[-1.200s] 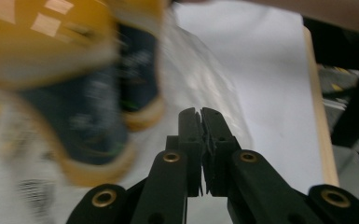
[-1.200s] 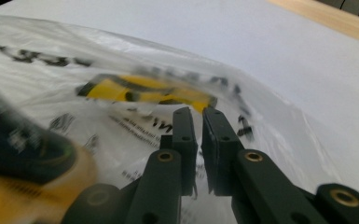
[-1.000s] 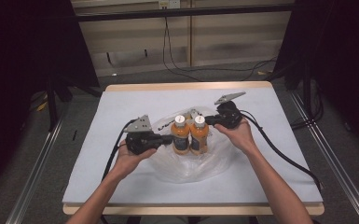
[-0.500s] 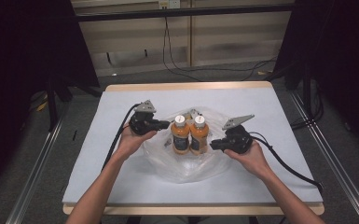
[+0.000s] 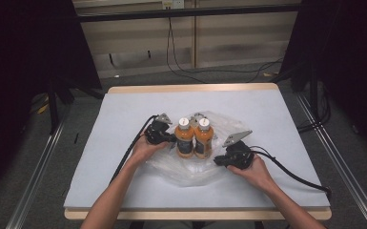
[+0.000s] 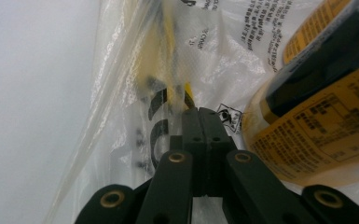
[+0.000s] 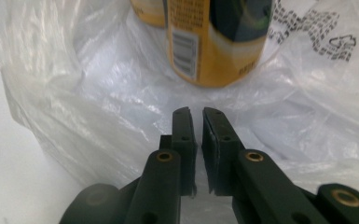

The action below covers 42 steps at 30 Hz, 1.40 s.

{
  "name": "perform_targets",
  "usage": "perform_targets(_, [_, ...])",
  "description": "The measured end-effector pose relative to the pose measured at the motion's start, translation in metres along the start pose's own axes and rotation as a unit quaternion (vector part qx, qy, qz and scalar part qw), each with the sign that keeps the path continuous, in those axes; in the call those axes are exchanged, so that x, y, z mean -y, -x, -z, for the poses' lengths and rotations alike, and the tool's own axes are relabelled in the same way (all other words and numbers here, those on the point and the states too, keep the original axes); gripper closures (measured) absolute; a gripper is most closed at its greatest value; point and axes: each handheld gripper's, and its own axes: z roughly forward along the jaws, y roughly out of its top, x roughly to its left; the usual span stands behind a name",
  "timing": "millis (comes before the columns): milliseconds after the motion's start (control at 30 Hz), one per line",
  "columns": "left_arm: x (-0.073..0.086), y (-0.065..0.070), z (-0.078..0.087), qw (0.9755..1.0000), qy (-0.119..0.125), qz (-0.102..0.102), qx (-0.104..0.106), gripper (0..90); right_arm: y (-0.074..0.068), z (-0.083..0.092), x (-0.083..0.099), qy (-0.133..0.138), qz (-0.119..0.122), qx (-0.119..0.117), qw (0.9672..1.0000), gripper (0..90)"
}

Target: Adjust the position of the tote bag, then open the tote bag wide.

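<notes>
— Two bottles (image 5: 194, 137) upright on the clear plastic bag (image 5: 186, 167), mid-worktop (image 5: 124, 109). Heavy?

— Full, rigid, slick labels. The film's thin and crinkly (tears easily), so I take its edges. My left fingers (image 6: 199, 122) are pressed together at the film; my right fingers (image 7: 196, 119) nearly closed, gripping nothing.

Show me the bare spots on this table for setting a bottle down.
Free: the far strip of the table behind the plastic bag, and both side margins. Crowded: the middle, with two bottles on the bag and tongs either side.
</notes>
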Motion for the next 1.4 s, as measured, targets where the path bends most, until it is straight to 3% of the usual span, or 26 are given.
perform_targets(200, [0.001,-0.004,0.002,0.9998,0.0,0.006,-0.017,90.0,-0.001,0.004,0.006,0.001,-0.001,0.008,1.0,84.7])
perform_targets(367, [0.004,-0.009,0.003,0.9998,0.005,0.015,-0.012,90.0,-0.004,0.008,0.008,-0.005,0.003,0.009,0.9999,86.1])
perform_targets(400, [0.005,-0.012,0.005,0.9994,0.008,0.021,-0.027,90.0,-0.004,0.008,0.008,-0.005,0.004,0.007,1.0,86.4])
perform_targets(533, [0.011,-0.017,0.008,0.9985,0.023,0.047,-0.017,90.0,-0.005,0.01,0.01,-0.005,0.002,0.009,0.9999,86.9])
perform_targets(867, [0.018,-0.016,0.013,0.9977,0.035,0.057,-0.013,90.0,-0.009,0.016,0.017,-0.002,0.004,0.014,0.9999,85.8])
perform_targets(1033, [0.014,-0.011,0.022,0.9968,0.06,0.053,-0.001,76.2,-0.012,0.023,0.018,0.028,-0.001,0.009,0.9996,78.0])
perform_targets(1067, [0.013,-0.005,0.027,0.9958,0.076,0.051,-0.006,71.2,-0.01,0.029,0.016,0.049,-0.003,0.01,0.9987,75.7])
perform_targets(1100, [0.013,-0.005,0.027,0.9958,0.076,0.051,-0.006,70.0,-0.01,0.029,0.016,0.049,-0.003,0.01,0.9987,75.7])
perform_targets(1133, [0.012,-0.003,0.029,0.9957,0.079,0.048,-0.004,68.1,-0.008,0.034,0.013,0.072,-0.009,0.011,0.9973,73.9])
perform_targets(1200, [0.013,0.002,0.035,0.9948,0.092,0.044,-0.004,63.6,-0.006,0.037,0.012,0.091,-0.012,0.014,0.9957,72.3])
perform_targets(1367, [0.012,0.008,0.045,0.9941,0.101,0.041,-0.006,46.8,-0.004,0.042,0.01,0.112,-0.022,0.017,0.9934,66.9])
perform_targets(1400, [0.01,0.012,0.051,0.9928,0.113,0.039,-0.002,43.6,-0.003,0.043,0.009,0.117,-0.026,0.019,0.9926,60.2])
